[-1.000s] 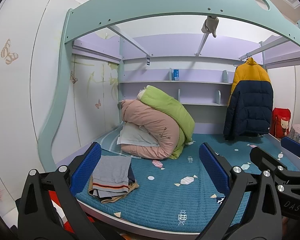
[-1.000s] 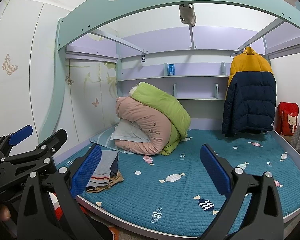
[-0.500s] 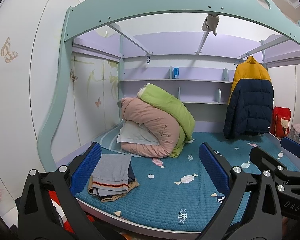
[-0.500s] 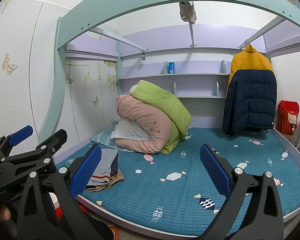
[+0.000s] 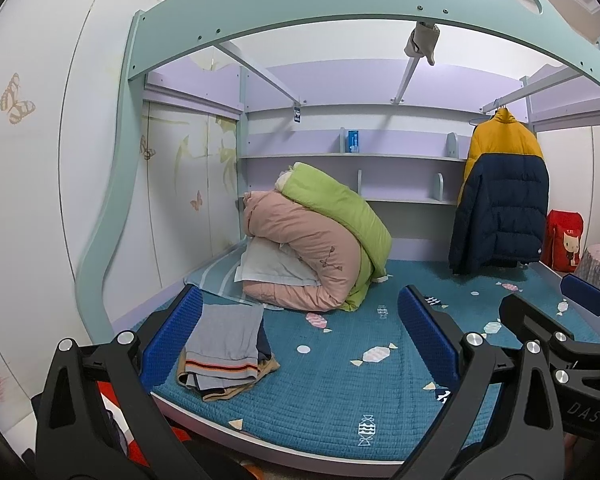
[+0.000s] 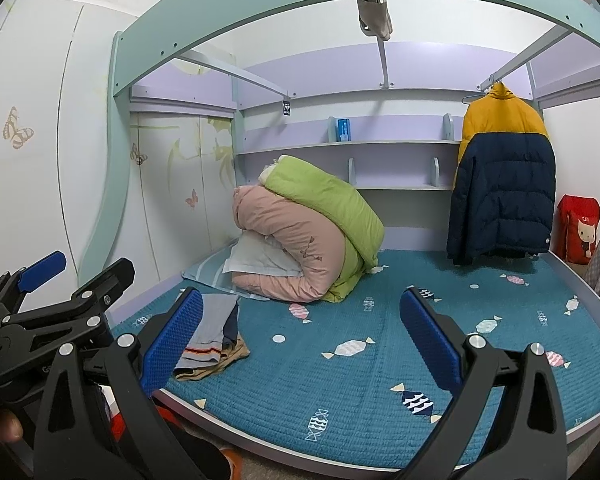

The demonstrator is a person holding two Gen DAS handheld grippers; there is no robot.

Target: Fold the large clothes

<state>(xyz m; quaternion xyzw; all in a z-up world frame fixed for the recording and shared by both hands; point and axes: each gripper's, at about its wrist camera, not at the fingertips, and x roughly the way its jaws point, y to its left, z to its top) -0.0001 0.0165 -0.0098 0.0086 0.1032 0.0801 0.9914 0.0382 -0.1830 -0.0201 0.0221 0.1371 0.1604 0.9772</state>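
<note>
The yellow-and-navy puffer jacket (image 5: 500, 196) hangs from a rail at the far right of the bed, well beyond both our grippers, with a folded clothes stack (image 5: 226, 350) on the teal bedspread (image 5: 340, 380) near the front left edge. We hold the left gripper (image 5: 300, 336) and right gripper (image 6: 302, 340) above the bed's near edge, both spread wide and empty, the stack just inside each left pad

bed cover (image 5: 332, 376): showing teal quilting with a candy print in white, pink and navy
puffer jacket (image 5: 500, 200): showing mustard yellow over navy
quilts: the upper quilt (image 5: 336, 204) showing lime green, the lower quilt (image 5: 300, 248) showing dusty pink
folded clothes (image 5: 226, 350): showing grey with an orange and dark stripe, tan beneath
bed frame (image 5: 340, 4): showing mint green
shelves (image 5: 352, 156): showing lilac
bag (image 5: 564, 240): showing red
gripper pads (image 6: 172, 344): showing blue on black
</note>
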